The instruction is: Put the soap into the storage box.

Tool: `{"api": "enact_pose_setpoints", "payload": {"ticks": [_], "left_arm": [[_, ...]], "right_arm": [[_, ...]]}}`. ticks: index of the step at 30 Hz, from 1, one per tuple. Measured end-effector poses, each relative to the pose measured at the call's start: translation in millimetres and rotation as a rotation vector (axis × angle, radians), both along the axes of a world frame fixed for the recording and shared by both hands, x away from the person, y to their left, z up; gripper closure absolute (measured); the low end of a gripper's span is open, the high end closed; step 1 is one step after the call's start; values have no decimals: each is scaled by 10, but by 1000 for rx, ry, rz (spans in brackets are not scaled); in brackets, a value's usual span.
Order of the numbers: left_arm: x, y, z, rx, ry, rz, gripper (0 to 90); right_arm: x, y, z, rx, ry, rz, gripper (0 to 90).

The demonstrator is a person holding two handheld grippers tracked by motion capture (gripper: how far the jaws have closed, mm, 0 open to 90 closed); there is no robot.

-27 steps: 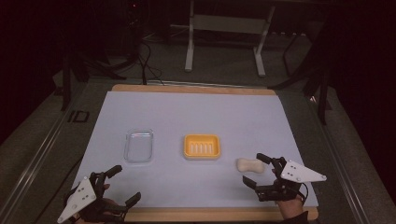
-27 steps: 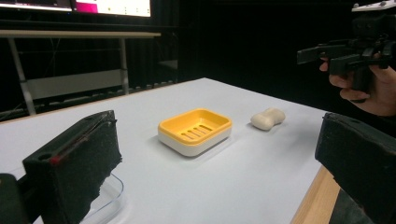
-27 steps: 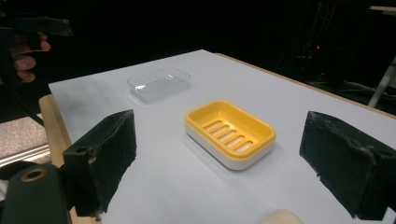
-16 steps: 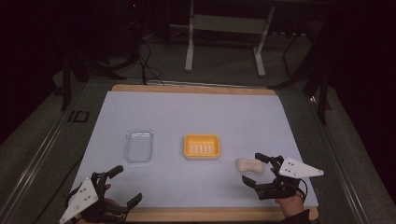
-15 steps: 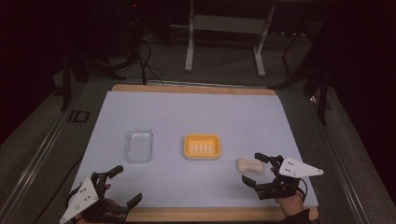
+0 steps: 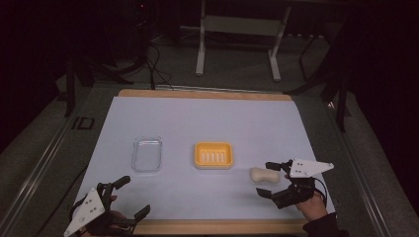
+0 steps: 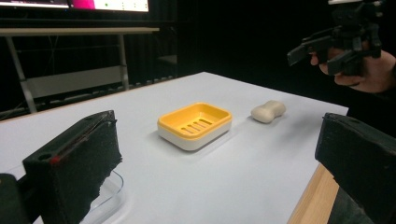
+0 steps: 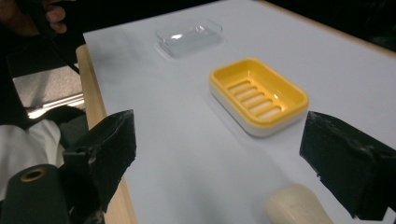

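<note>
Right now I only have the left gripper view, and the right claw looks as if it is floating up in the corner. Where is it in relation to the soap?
Observer: From the high view, the right claw hangs just on the near side of the soap, open, not touching it.
Operator: Is the soap lined up between its jaws?
Observer: Roughly. In the right gripper view the soap sits low between the two jaws, closer to the one on that picture's right.
Operator: Anything beyond the yellow dish that I am missing?
Observer: Yes, a clear plastic lid lies flat beside the yellow dish, on the side of your left claw.
</note>
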State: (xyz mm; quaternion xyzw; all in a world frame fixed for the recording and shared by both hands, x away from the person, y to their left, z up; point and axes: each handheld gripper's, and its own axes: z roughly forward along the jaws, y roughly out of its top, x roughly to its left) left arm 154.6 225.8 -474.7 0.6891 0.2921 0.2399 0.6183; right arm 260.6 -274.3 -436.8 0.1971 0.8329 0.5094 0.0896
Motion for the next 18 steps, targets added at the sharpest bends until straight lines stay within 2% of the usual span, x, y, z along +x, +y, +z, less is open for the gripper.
{"api": "enact_pose_setpoints", "payload": {"ticks": [3, 5, 6, 8, 12, 18], "left_arm": [[8, -5, -6, 6, 3, 0, 1], [10, -7, -10, 10, 6, 0, 1], [10, -7, -11, 11, 6, 1, 1], [10, -7, -13, 11, 6, 2, 1], [6, -12, -16, 21, 8, -2, 1], [10, -19, -21, 19, 11, -6, 1]], "right_arm": [[58, -13, 33, -46, 25, 33, 106], [75, 7, 45, -94, 34, 55, 106], [94, 30, 50, -126, 57, 88, 106], [102, 70, 59, -181, 56, 104, 106], [115, 151, 92, -253, 68, 144, 106], [131, 229, 139, -338, 71, 171, 106]]}}
